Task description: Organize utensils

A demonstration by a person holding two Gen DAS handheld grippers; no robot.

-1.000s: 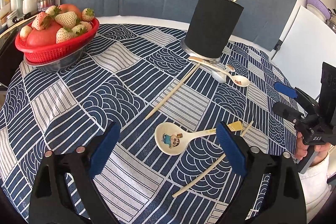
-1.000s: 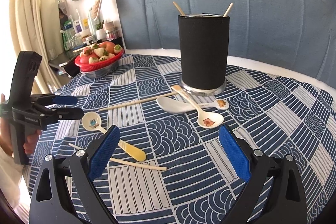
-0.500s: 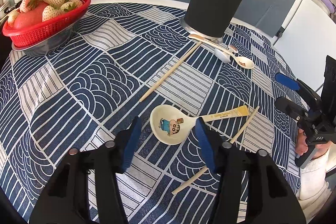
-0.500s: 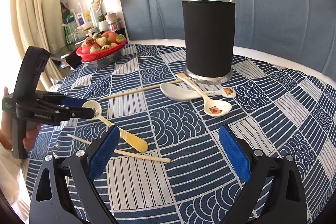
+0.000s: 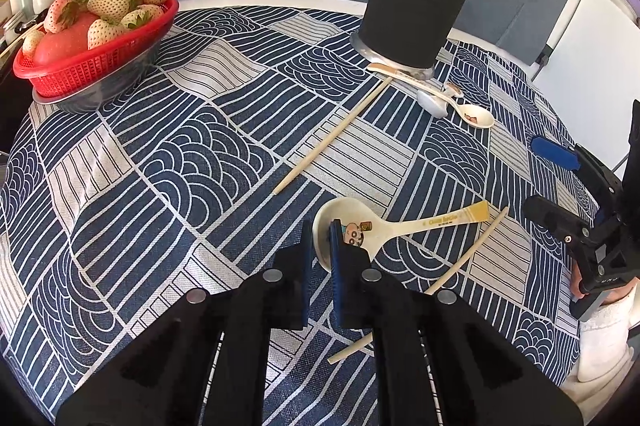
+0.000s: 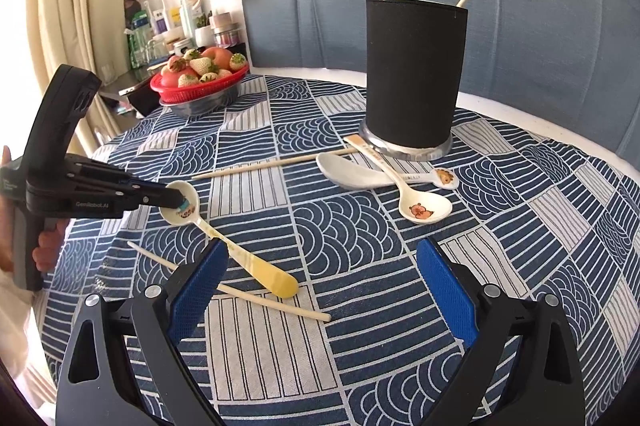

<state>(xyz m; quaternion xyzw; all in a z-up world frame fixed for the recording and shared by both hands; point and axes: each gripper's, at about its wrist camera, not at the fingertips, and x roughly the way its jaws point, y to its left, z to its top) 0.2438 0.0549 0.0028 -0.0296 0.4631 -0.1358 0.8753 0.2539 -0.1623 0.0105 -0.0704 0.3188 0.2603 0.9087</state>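
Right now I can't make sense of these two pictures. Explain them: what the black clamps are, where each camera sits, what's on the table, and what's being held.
There is no robot here. A person holds a hand-held two-finger gripper in each hand, and each gripper carries a wide-angle camera looking along its fingers.

The left wrist view shows the left gripper with its jaws just closed on the bowl rim of the cartoon spoon. The right wrist view shows the same grip from the side, with the right gripper open and empty.

On the patterned tablecloth stand a black utensil holder with two chopsticks in it and a red fruit basket. Two more spoons and loose chopsticks lie about.
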